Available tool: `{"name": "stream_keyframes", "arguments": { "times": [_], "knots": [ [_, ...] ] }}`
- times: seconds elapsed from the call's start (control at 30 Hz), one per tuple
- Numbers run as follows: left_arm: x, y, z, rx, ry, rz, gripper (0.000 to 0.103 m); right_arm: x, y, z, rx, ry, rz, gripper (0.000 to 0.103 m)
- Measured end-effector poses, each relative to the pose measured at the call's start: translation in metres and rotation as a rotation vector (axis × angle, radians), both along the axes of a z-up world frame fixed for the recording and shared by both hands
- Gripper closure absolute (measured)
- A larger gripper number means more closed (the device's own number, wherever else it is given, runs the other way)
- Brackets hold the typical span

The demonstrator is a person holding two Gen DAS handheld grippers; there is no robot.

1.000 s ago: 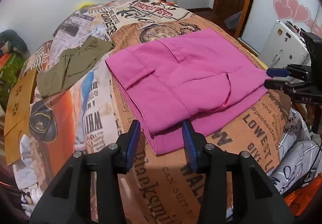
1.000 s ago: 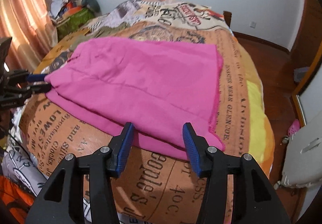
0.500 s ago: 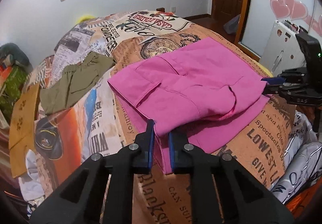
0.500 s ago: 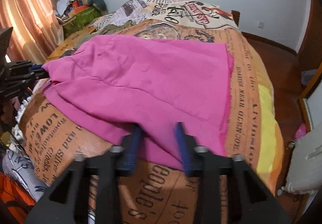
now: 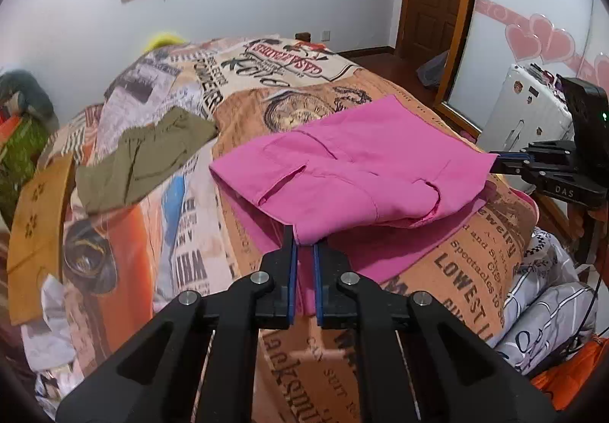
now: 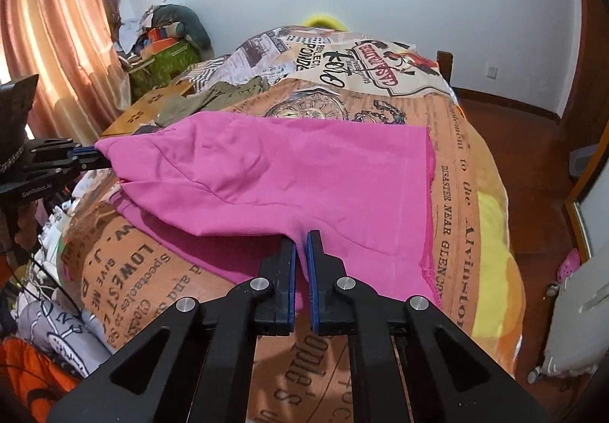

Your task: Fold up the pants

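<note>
Two claws, each clamped on the near edge of the pink pants (image 5: 354, 172): left claw (image 5: 303, 244), right claw (image 6: 300, 238); pants lie on the bed (image 5: 475, 271), upper layer lifted, lower layer flat; fold apparently underway, not finished; fabric bright, soft, lightly creased, pocket slits showing.
</note>
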State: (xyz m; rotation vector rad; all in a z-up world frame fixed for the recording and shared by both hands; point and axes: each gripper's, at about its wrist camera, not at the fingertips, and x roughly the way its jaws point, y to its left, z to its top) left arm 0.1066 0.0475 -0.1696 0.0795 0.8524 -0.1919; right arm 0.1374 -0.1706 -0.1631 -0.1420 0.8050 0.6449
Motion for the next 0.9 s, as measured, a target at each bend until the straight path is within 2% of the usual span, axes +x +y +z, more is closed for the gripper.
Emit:
{"name": "stream_keyframes", "arguments": {
  "times": [0.13, 0.23, 0.33, 0.4, 0.5, 0.67, 0.73, 0.9],
  "knots": [
    [-0.004, 0.006, -0.014, -0.027, 0.064, 0.001, 0.097, -0.002, -0.001, -0.01, -0.023, 0.023, -0.002, 0.098],
    [-0.008, 0.008, -0.025, -0.007, 0.114, 0.014, 0.097, 0.0, 0.0, -0.022, -0.042, 0.06, -0.01, 0.098],
    [-0.014, 0.014, -0.024, -0.009, 0.112, 0.033, 0.097, -0.001, 0.0, -0.026, -0.063, 0.099, -0.012, 0.094],
    [-0.017, 0.022, -0.016, -0.014, 0.095, 0.056, 0.097, -0.002, -0.005, -0.022, -0.058, 0.113, -0.018, 0.089],
    [-0.017, 0.029, 0.0, -0.032, 0.061, 0.067, 0.097, -0.002, -0.015, -0.005, 0.004, 0.116, -0.026, 0.088],
    [-0.004, 0.013, 0.019, -0.039, 0.021, 0.02, 0.084, 0.0, -0.012, 0.017, 0.052, 0.047, -0.031, 0.072],
    [0.006, 0.004, 0.016, -0.062, 0.038, 0.005, 0.076, 0.004, -0.005, 0.019, 0.061, 0.032, -0.026, 0.071],
    [0.024, -0.011, -0.01, -0.088, 0.123, -0.01, 0.076, 0.02, 0.009, -0.014, 0.048, 0.101, -0.041, 0.071]
  ]
}}
